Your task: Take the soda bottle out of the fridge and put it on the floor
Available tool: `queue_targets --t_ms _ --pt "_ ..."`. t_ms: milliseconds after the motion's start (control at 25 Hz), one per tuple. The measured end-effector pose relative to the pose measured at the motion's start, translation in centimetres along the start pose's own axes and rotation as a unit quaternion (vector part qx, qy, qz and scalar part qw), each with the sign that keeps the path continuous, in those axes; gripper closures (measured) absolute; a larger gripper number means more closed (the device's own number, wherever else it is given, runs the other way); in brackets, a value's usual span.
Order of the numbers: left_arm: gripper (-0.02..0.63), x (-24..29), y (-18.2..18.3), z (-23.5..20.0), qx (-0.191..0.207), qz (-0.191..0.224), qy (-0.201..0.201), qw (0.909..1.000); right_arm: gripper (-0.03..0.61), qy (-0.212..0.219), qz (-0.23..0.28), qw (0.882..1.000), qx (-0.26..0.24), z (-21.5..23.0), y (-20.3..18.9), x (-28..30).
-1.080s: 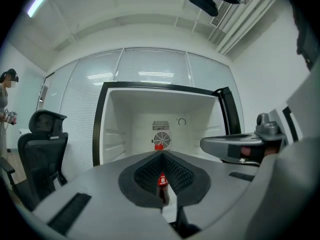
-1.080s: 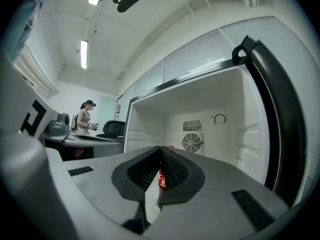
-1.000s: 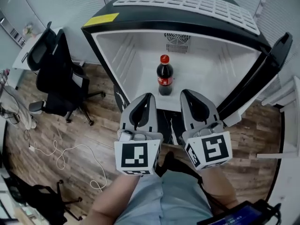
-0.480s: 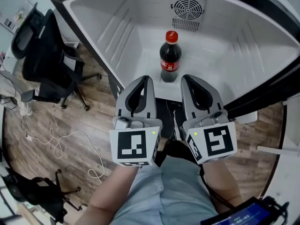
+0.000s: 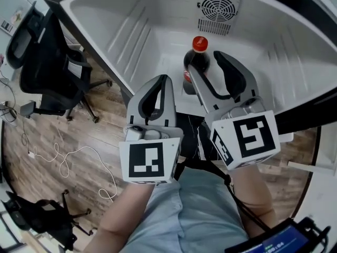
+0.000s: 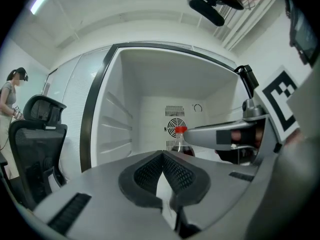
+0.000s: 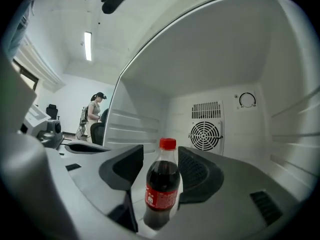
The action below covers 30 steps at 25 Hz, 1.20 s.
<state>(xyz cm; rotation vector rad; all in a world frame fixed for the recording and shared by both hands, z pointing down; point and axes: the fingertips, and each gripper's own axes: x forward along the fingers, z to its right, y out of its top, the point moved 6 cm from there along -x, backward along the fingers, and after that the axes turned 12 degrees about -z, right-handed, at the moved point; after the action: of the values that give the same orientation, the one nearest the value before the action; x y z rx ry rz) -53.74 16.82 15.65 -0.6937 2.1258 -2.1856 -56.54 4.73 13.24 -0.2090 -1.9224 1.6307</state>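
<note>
Floor (image 5: 73, 125): wood planks, with a chair (image 5: 50, 73) off to my left; this is where the bottle (image 5: 196, 59) has to end up.
Fridge (image 5: 131, 30): stands open, white inside, with a fan grille (image 5: 217, 9) on the back wall; I see nothing in it but the bottle.
Left gripper (image 5: 161, 83): jaws pressed together on nothing, hanging back beside the right one and short of the bottle.
Right gripper (image 5: 206, 62): reaching in. Its jaws have just been opening and now stand wide, one on each side of the bottle, with the pads not pressing on it.
Done: fridge open, right gripper lined up round the bottle.
Left: nearly all of it, I judge. I have to close on the bottle, lift it out, lower it to the floor and let go.
Bottle: upright on the fridge's bottom, in front of the grille. Clear plastic, dark cola up to the neck, red cap on, red label round the waist. It looks full, so I expect some weight.
</note>
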Motion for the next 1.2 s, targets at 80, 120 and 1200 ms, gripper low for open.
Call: queue_targets --t_ms 80,120,1200 --pt "0.601 0.5 -0.2 -0.3 0.000 0.000 0.001 1.0000 0.341 -0.002 -0.003 1.000 -0.006 0.4 0.6 1.0" --pt "0.601 0.7 -0.2 -0.4 0.000 0.000 0.001 1.0000 0.336 -0.002 -0.007 1.000 -0.008 0.6 0.9 1.6" --pt "0.601 1.4 0.7 -2.9 0.008 -0.004 -0.002 1.0000 0.451 0.022 -0.069 0.997 -0.023 0.8 2.4 6.7"
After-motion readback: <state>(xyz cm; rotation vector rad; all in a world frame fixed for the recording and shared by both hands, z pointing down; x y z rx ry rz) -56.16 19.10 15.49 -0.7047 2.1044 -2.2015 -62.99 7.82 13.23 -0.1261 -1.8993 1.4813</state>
